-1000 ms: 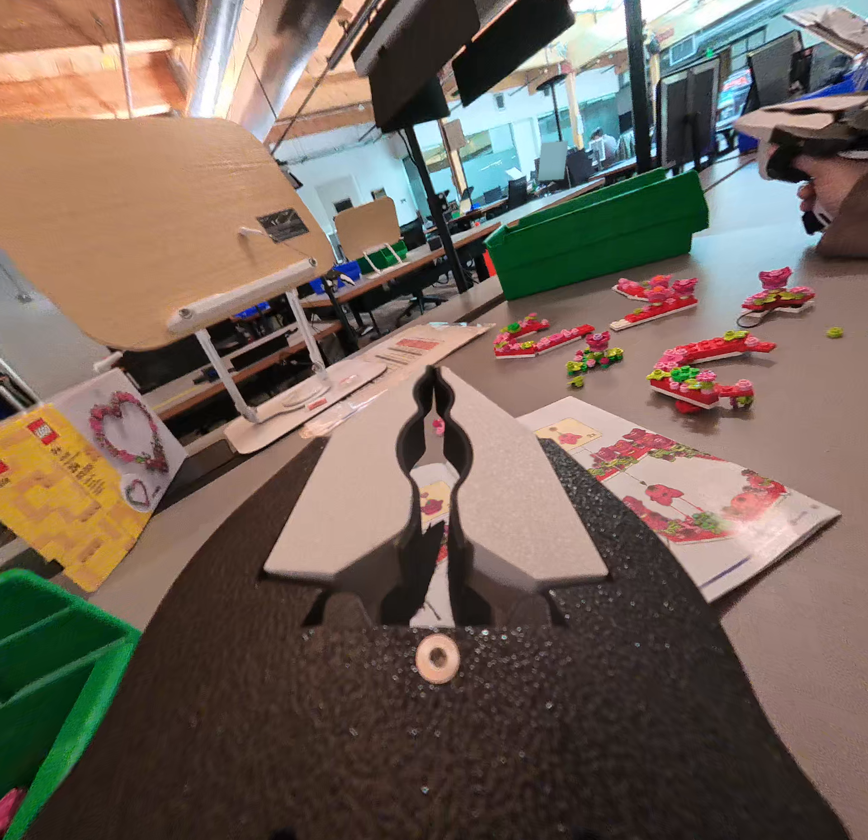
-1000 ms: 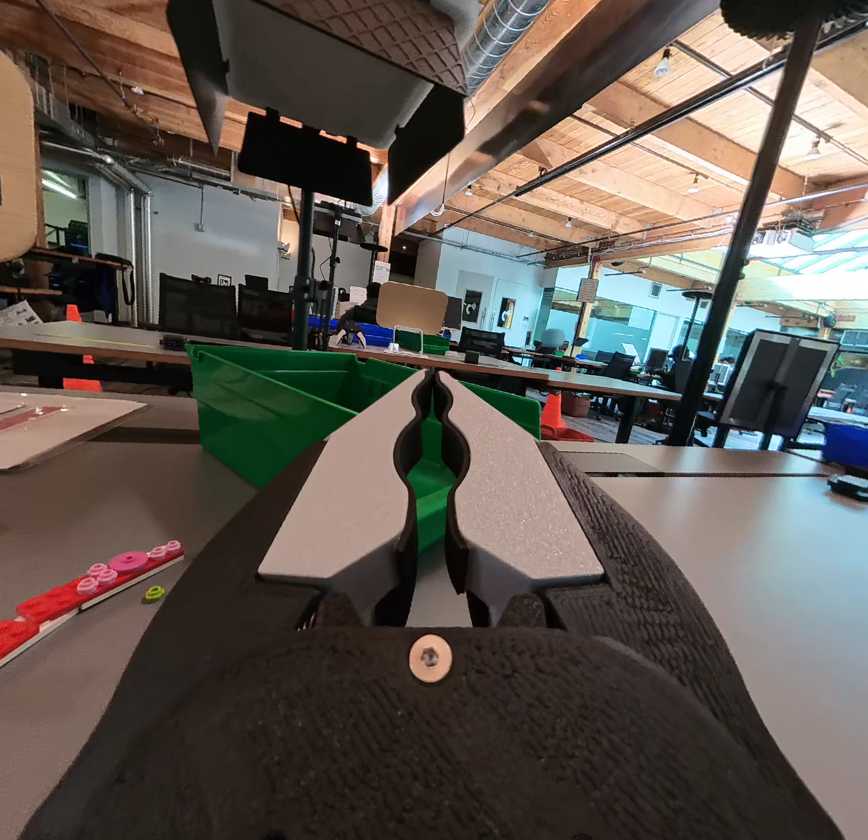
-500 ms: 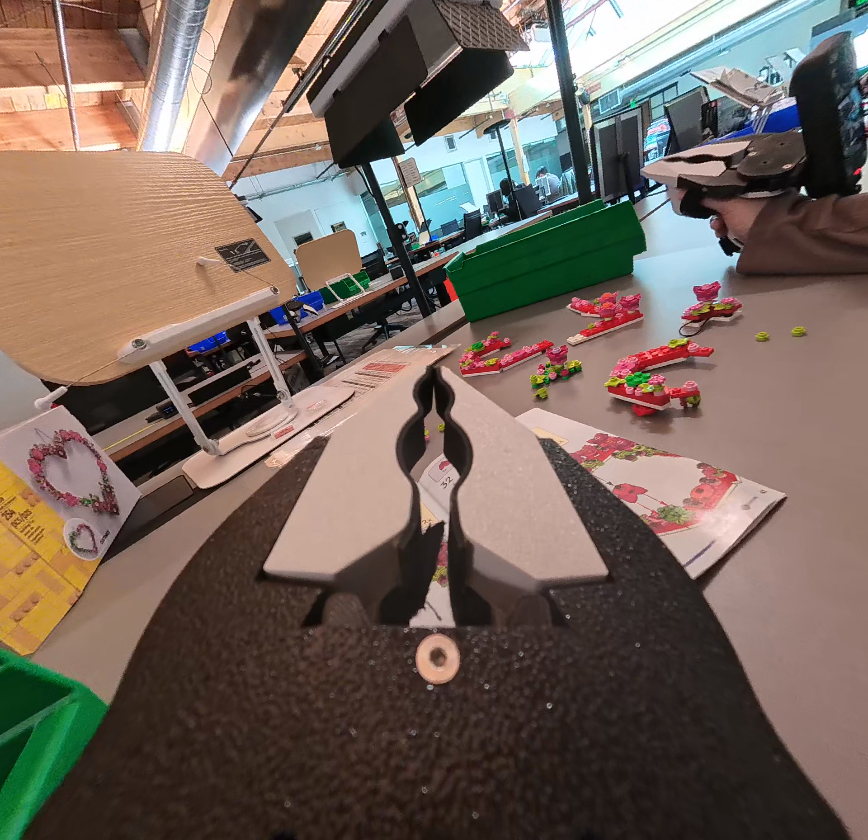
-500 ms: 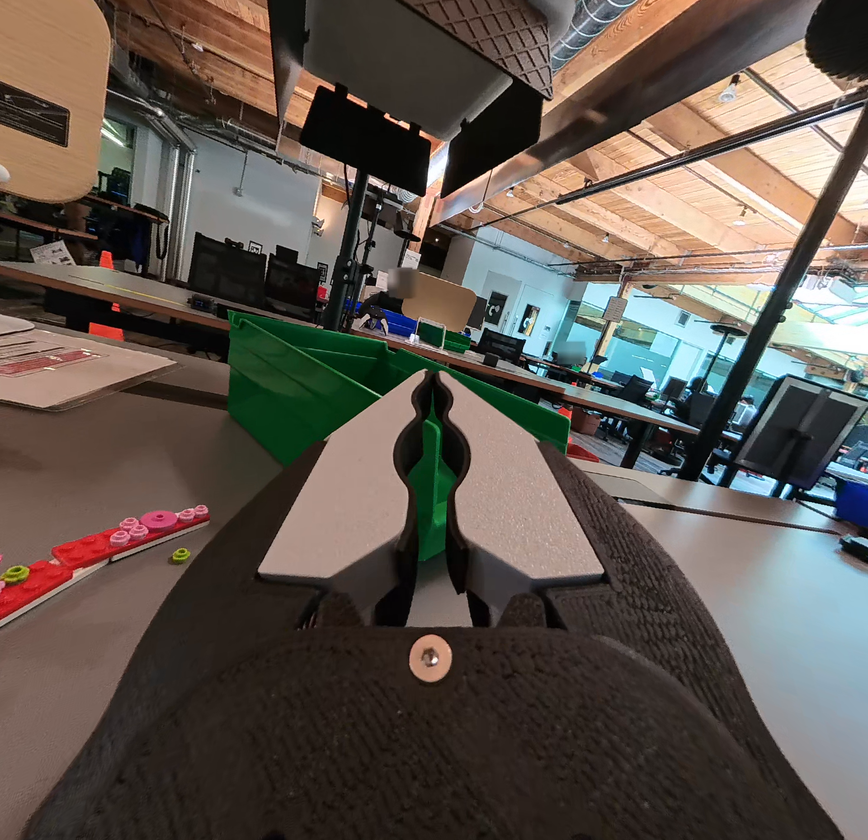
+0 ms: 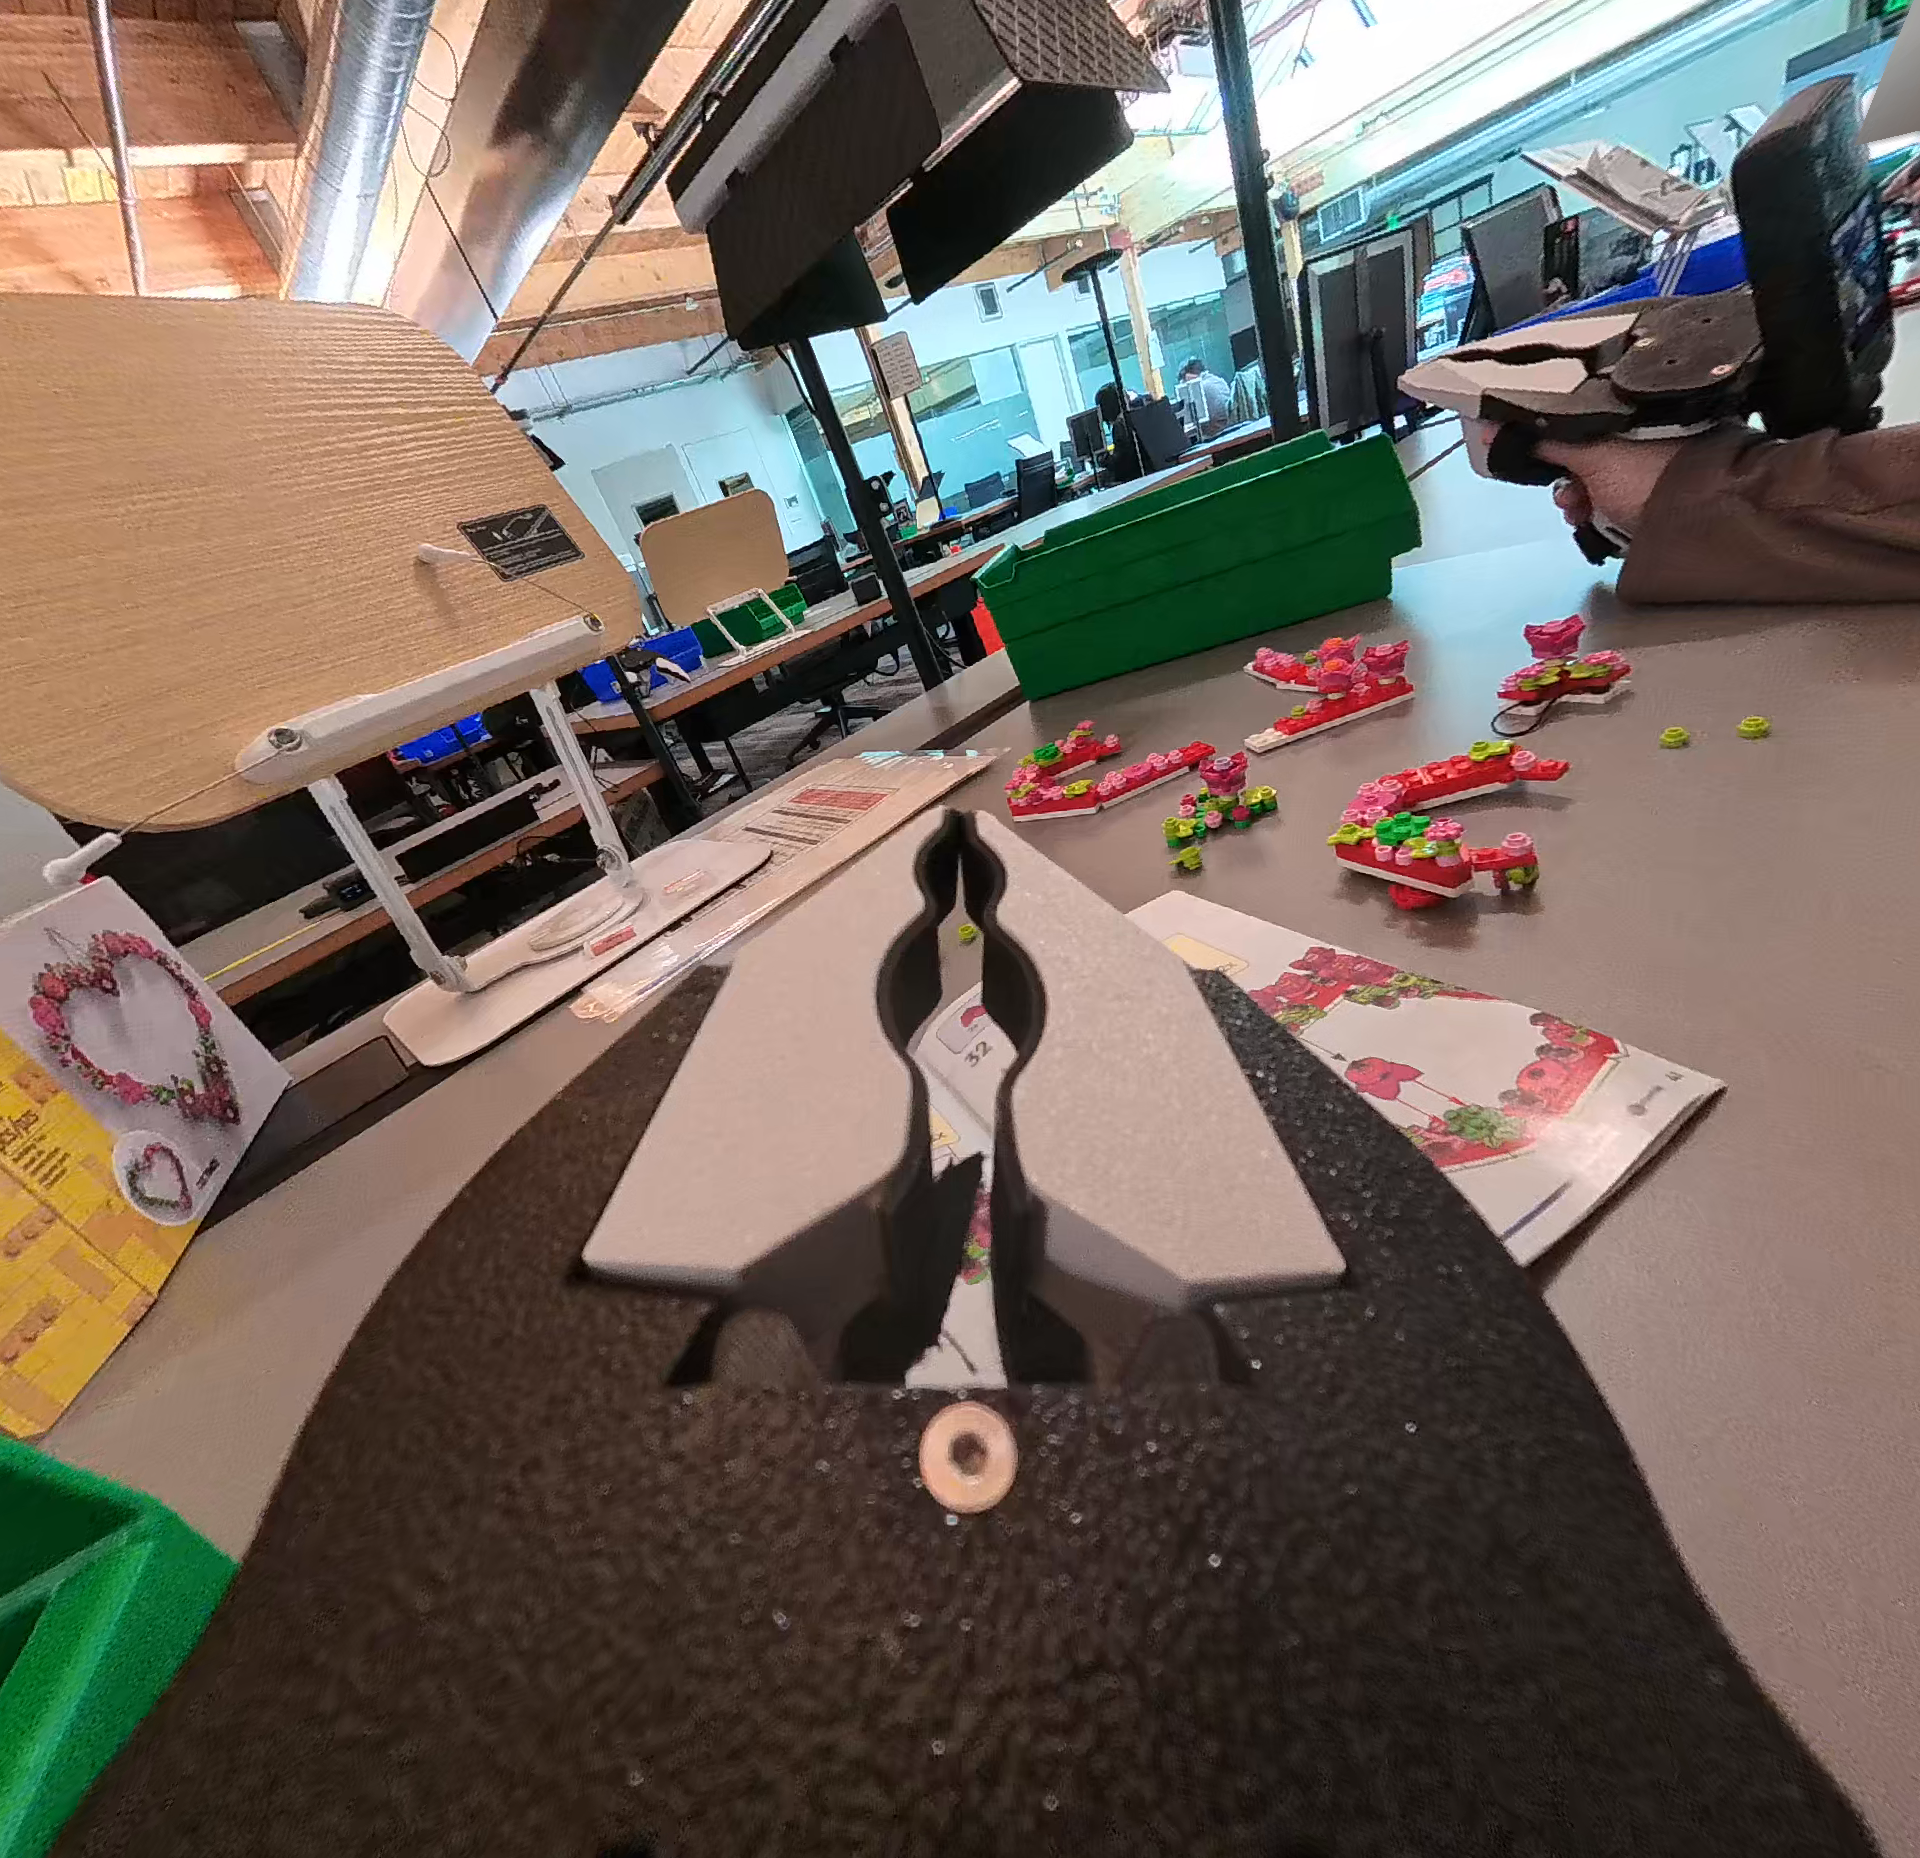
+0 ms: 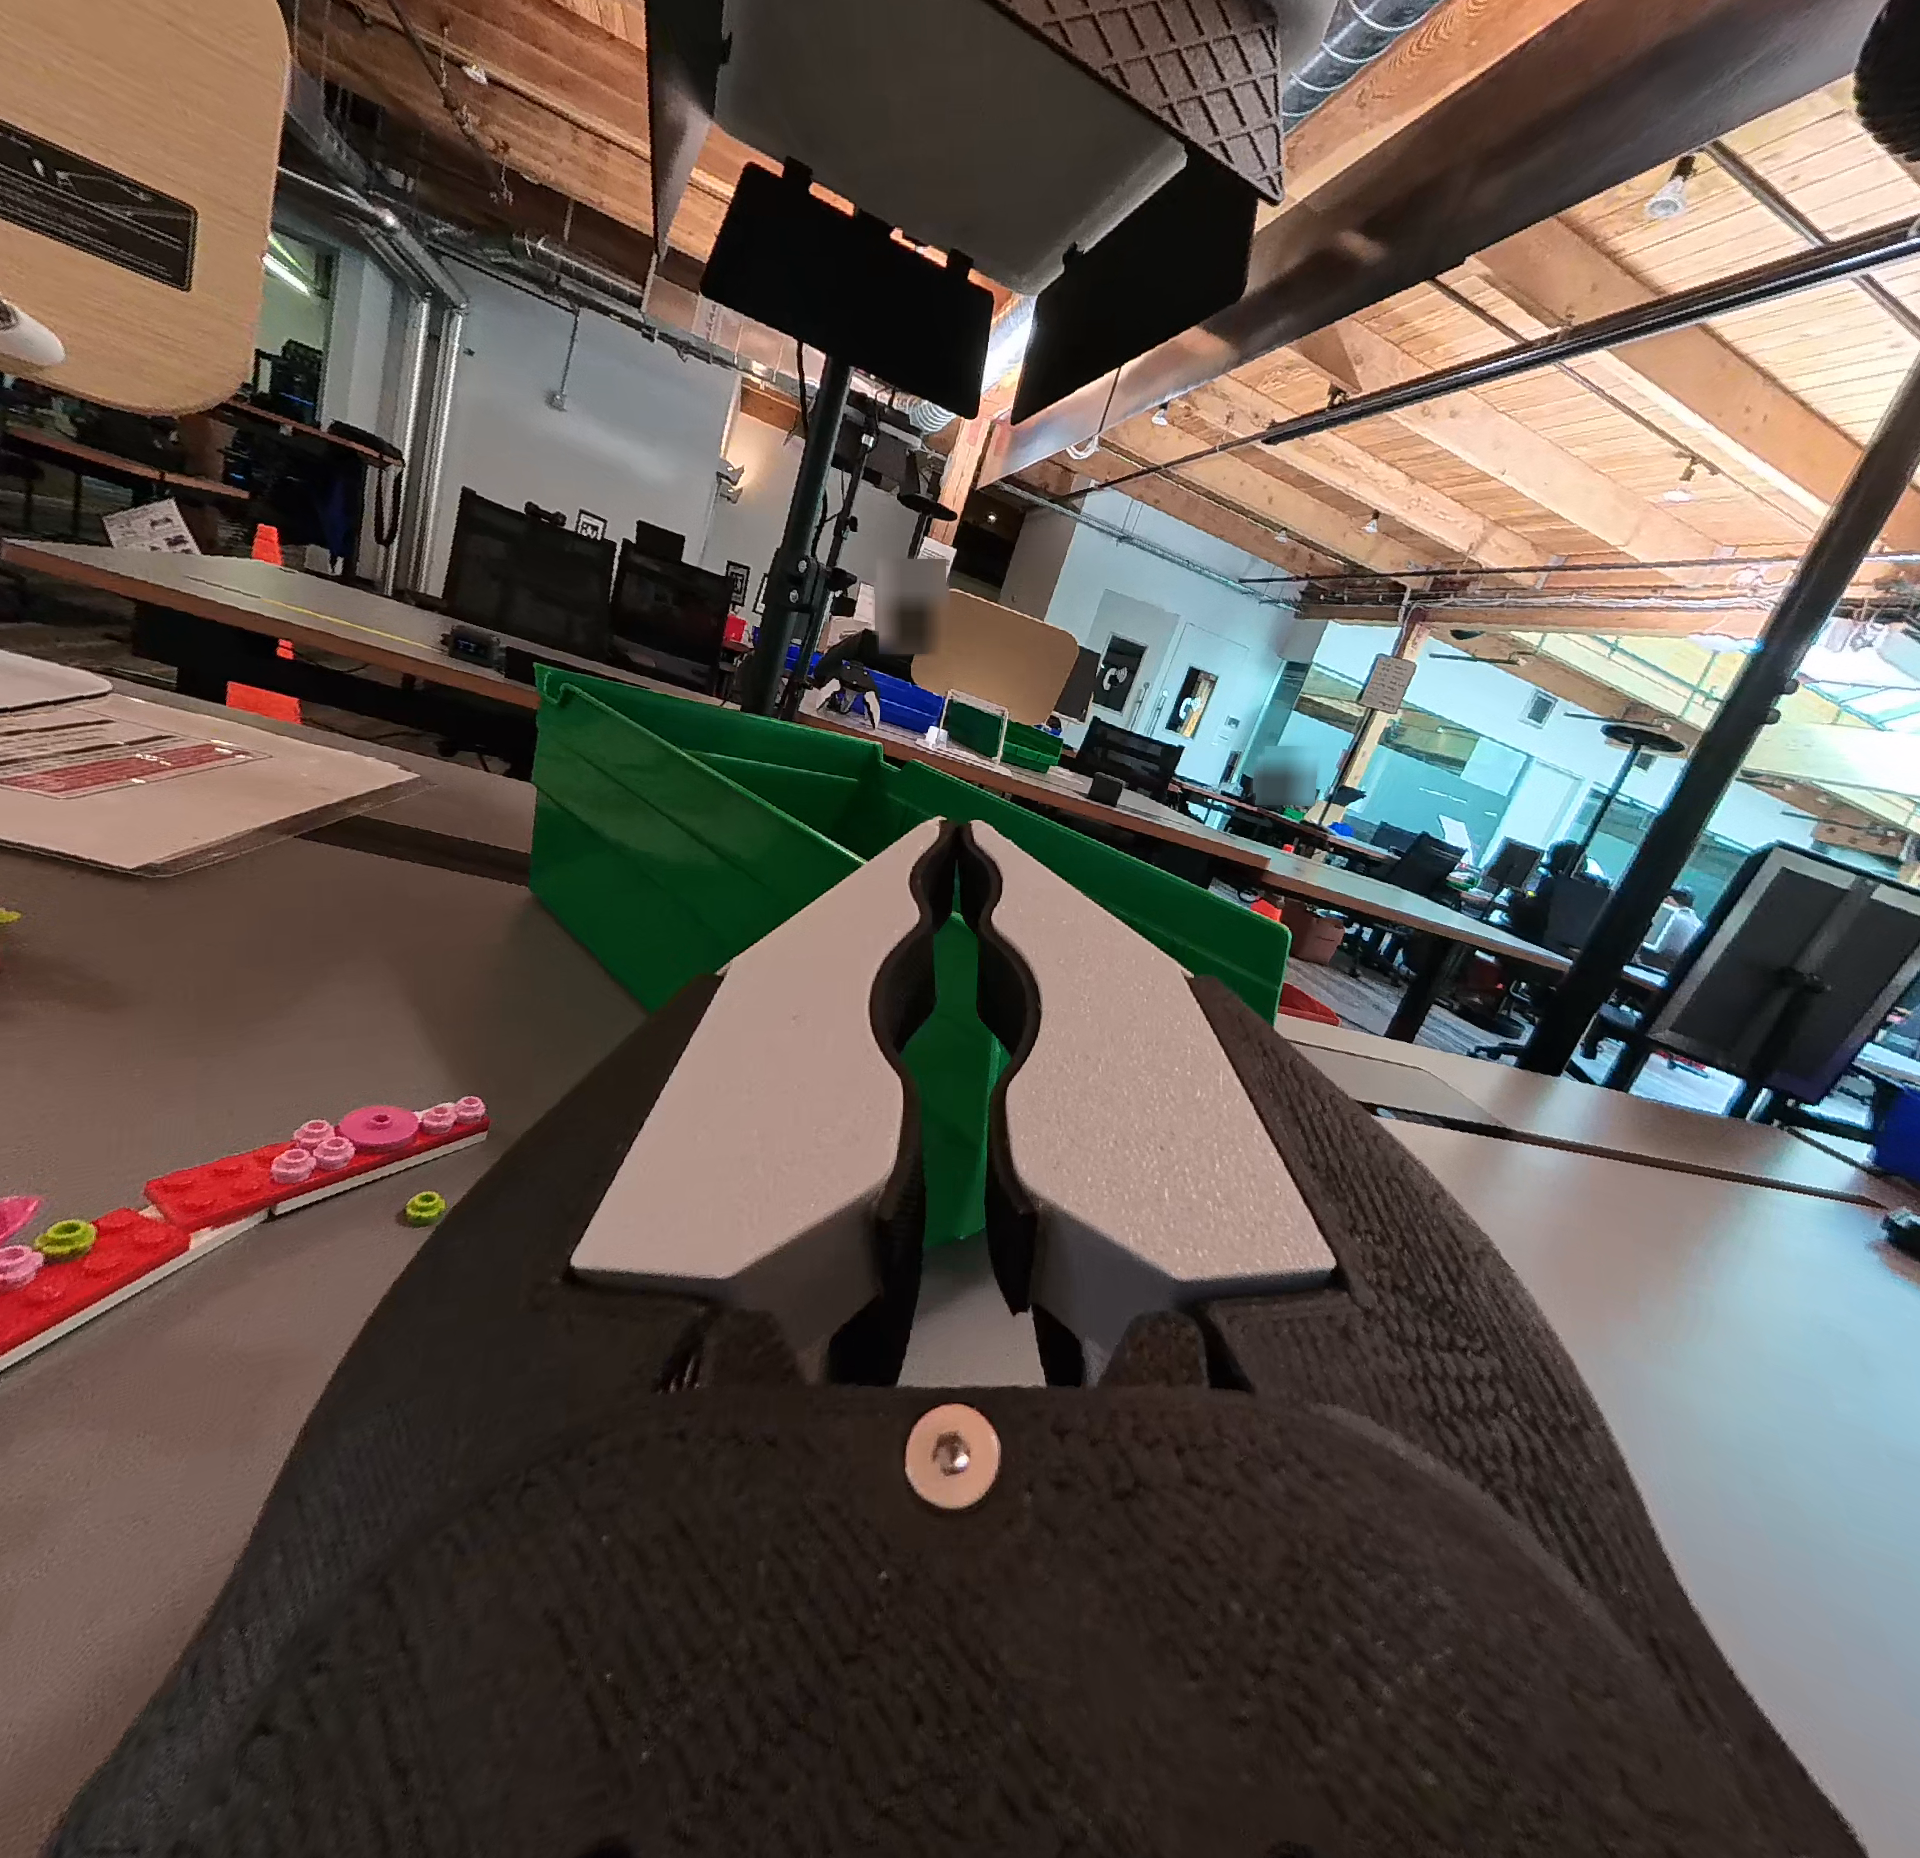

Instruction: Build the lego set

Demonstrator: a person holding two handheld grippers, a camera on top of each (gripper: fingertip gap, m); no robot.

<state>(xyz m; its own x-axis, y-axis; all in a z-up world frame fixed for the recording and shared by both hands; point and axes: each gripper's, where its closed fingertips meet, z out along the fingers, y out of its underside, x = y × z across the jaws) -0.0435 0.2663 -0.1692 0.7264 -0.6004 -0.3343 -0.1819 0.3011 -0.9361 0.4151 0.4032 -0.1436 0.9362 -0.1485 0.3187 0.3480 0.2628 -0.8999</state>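
Several red lego strips with pink flowers and green leaves lie on the grey table: a curved piece point(image 5: 1439, 821), a long strip point(image 5: 1101, 774) and two more point(image 5: 1335, 681) point(image 5: 1558, 670) farther back. My left gripper point(image 5: 961, 821) is shut and empty, held above the open instruction booklet point(image 5: 1455, 1060). My right gripper point(image 6: 956, 832) is shut and empty, pointing at the green bin point(image 6: 707, 852); it also shows in the left wrist view point(image 5: 1423, 380), held in a hand. A red strip with pink studs point(image 6: 312, 1164) lies to its left.
A wooden book stand point(image 5: 260, 561) on a white base stands at the left, next to the lego box point(image 5: 94, 1102). A second green bin corner point(image 5: 73, 1642) is at bottom left. Loose lime studs point(image 5: 1709, 733) lie on the table. A laminated sheet point(image 6: 135, 769) lies behind. Left tips to right tips: about 50 centimetres.
The left gripper has pulled back and turned, so the lego pieces look farther off and the right gripper has come into its view. The right gripper has shifted closer to the green bin.
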